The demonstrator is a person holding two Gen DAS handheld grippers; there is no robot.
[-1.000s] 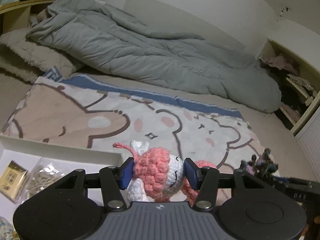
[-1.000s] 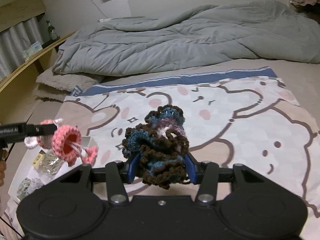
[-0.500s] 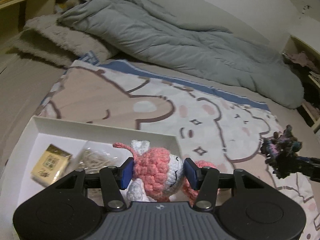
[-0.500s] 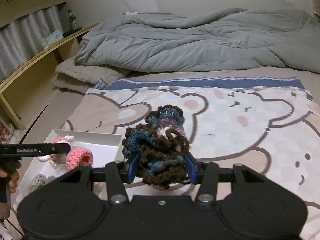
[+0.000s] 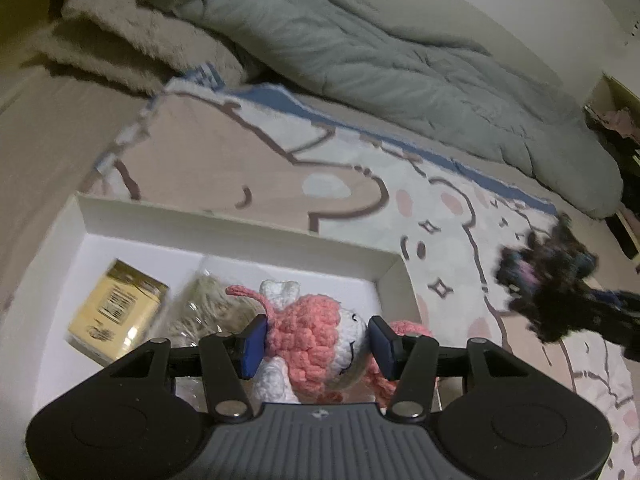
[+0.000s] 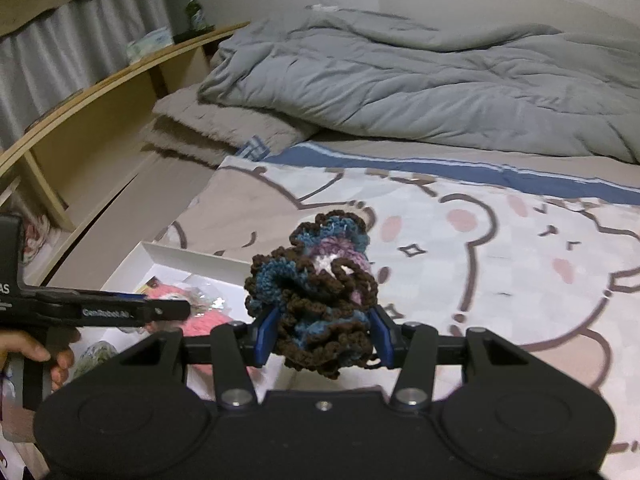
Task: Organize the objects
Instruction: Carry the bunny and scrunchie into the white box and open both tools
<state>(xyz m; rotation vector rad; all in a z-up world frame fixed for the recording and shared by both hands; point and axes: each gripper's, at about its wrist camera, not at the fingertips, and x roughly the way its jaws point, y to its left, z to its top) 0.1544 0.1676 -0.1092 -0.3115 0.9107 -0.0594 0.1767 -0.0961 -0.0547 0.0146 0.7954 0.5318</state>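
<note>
My left gripper point(image 5: 317, 343) clamps the pink crochet toy point(image 5: 316, 340) above the white box point(image 5: 240, 232) (yellow packet point(image 5: 116, 316) at nine o'clock). My right gripper point(image 6: 325, 339) pinches the brown-blue crochet flower point(image 6: 316, 292), three o'clock of the box.

Dim indoor light, motion blur, fisheye-warped edges

We see the box point(image 5: 236, 228) open at the top, so we could come in from above. Its left half is taken by a yellow packet point(image 5: 116, 312) and a clear bag point(image 5: 204, 308) just beside it; bare floor shows along the far wall. The left tongs point(image 5: 316, 340) and their pink toy point(image 5: 312, 340) fill the near right part. Right of the box, the blanket point(image 6: 520, 260) lies flat, with only the right tongs point(image 6: 324, 336) and their dark crochet point(image 6: 316, 288) above it.
</note>
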